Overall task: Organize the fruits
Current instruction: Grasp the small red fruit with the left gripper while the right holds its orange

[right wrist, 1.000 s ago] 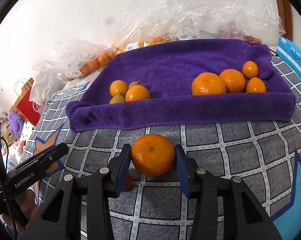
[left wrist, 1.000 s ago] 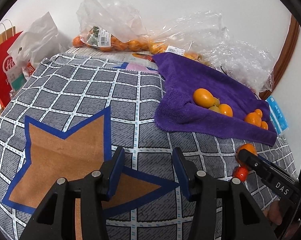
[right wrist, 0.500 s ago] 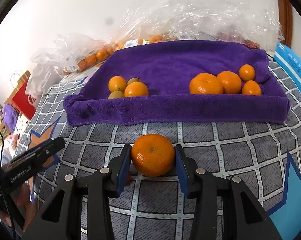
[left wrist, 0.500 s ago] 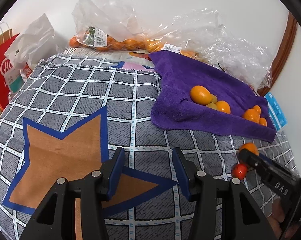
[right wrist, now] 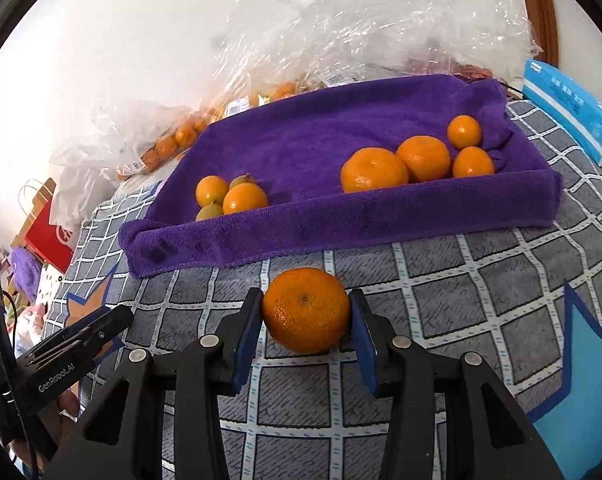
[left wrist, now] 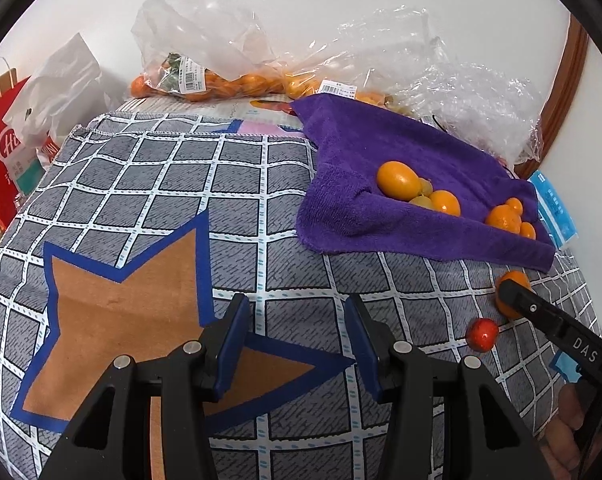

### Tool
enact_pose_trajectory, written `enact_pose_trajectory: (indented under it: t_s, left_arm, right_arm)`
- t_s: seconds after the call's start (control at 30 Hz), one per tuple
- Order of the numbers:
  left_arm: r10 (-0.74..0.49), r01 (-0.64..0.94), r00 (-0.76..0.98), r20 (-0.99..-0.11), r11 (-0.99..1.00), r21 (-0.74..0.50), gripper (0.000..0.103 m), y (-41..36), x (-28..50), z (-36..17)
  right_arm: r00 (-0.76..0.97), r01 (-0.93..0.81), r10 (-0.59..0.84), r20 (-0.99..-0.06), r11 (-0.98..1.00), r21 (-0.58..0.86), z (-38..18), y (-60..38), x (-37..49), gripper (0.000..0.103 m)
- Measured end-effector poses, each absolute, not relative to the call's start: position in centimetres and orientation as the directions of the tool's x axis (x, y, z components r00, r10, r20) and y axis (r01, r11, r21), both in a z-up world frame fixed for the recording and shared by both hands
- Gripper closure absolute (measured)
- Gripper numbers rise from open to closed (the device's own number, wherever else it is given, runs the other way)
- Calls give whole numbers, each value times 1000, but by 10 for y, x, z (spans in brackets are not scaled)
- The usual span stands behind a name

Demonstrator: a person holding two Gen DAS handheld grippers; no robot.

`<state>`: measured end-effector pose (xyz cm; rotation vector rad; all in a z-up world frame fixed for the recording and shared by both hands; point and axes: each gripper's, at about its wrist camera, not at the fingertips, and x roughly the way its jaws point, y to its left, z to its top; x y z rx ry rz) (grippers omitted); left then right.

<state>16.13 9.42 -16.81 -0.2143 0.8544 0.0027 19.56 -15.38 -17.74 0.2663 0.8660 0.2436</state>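
Right hand-held gripper (right wrist: 305,312) clamped on mandarin (right wrist: 305,309), since a second ago lifted off the patterned cloth, purple towel (right wrist: 301,136) dead ahead. Carry phase now. Left hand-held gripper (left wrist: 297,332) wide open, empty; cherry tomato (left wrist: 481,334) to its right.

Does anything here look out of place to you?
One small red fruit lies alone on the checked cloth, outside the purple towel where the orange fruits are grouped. The right gripper grips a mandarin, also off the towel.
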Motion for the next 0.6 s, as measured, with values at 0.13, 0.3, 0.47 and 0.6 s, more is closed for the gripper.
enact_pose_trajectory:
  t_s: [0.13,0.3,0.47,0.6]
  left_arm:
    - [-74,-82,656,-751,982,-168,56,92,162,-168]
    - [-91,-56,661,-745,984,-169,56,89,159,-167]
    - [-107,-9,683,-722,988,-155,56,81,152,-164]
    - [-132,49,675,-726,990,-134,56,69,147,-161]
  right_arm:
    - [637,-74,268,-723,955,288,-175,-168,192,60]
    - [665,-55,172,-727,982,183,-173,-187,186,60]
    - [669,-43,135,-731,989,143,-176,-202,179,60]
    - [685,-51,135,-716,989,138,-173,-205,174,60]
